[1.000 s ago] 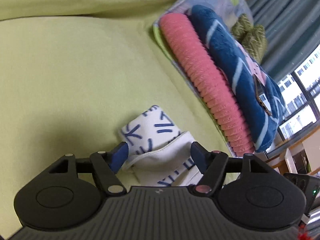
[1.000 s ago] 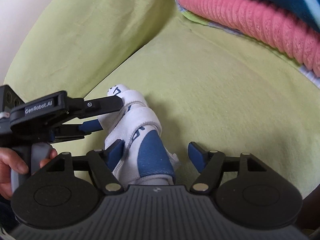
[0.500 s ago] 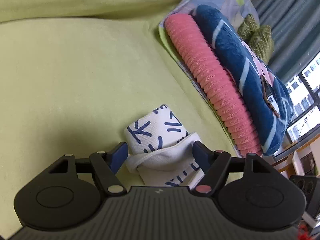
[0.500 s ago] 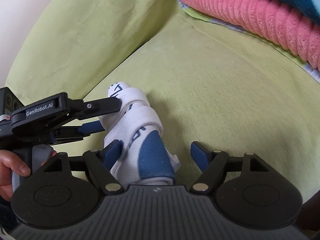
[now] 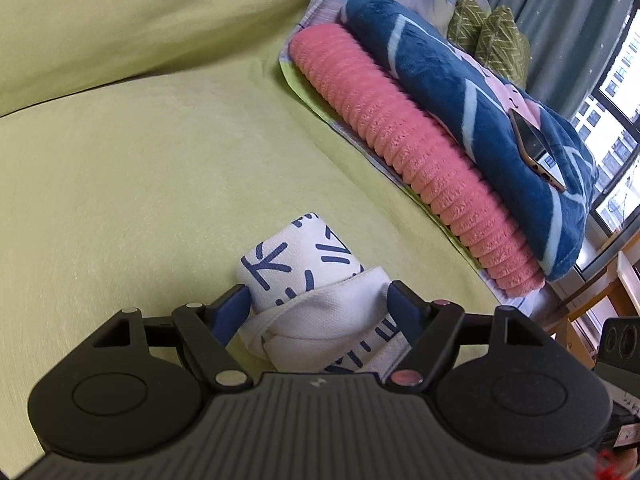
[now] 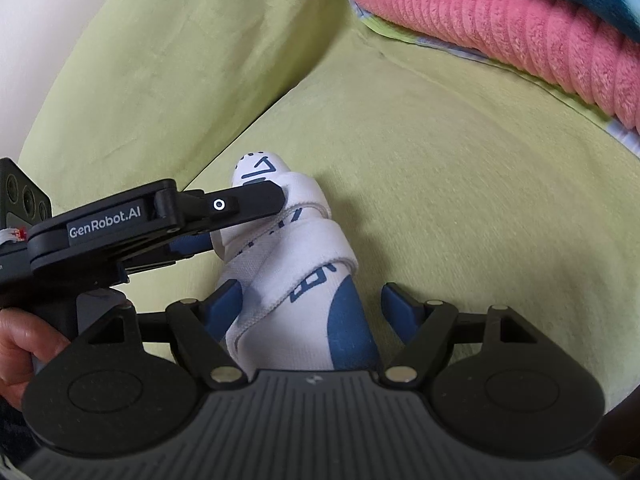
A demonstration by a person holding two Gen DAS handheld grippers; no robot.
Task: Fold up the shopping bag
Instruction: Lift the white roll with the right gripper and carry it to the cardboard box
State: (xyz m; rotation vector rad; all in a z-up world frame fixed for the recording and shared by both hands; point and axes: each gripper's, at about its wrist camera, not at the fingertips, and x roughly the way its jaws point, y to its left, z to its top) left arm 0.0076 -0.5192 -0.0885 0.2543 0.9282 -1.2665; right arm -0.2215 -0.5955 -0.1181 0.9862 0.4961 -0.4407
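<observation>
Right now the shopping bag [image 5: 304, 276] is rolled into a tight bundle, white fabric w/ navy marks, its straps wound around it, lying on the yellow-green sofa seat [image 5: 160, 184] near the front of the cushion.

Left gripper [image 5: 320, 304]: jaws sit on either side of the bundle, blue pads touching or just about touching the fabric on both sides. Whether they're actually pinching it or only bracketing it, can't tell from either view. In the right wrist view this same gripper [image 6: 240, 220] comes in from the left side, its upper finger laid over the top end of the roll, and a hand [image 6: 24, 352] grips its handle at the lower left edge.

Right gripper [image 6: 312, 308]: jaws apart. Left pad is against the bundle's side; right pad stands clear of it w/ sofa showing in the gap. The bundle's lower end, w/ a big solid navy patch, runs down between the fingers toward the gripper body.

Beyond the bag, well apart from it: a pink ribbed cushion [image 5: 400, 136] along the far end of the seat, a blue plush blanket [image 5: 460, 80] stacked beside it, and a phone [image 5: 536, 148] lying on the blanket. Curtains and a window [image 5: 616, 80] sit behind those.
</observation>
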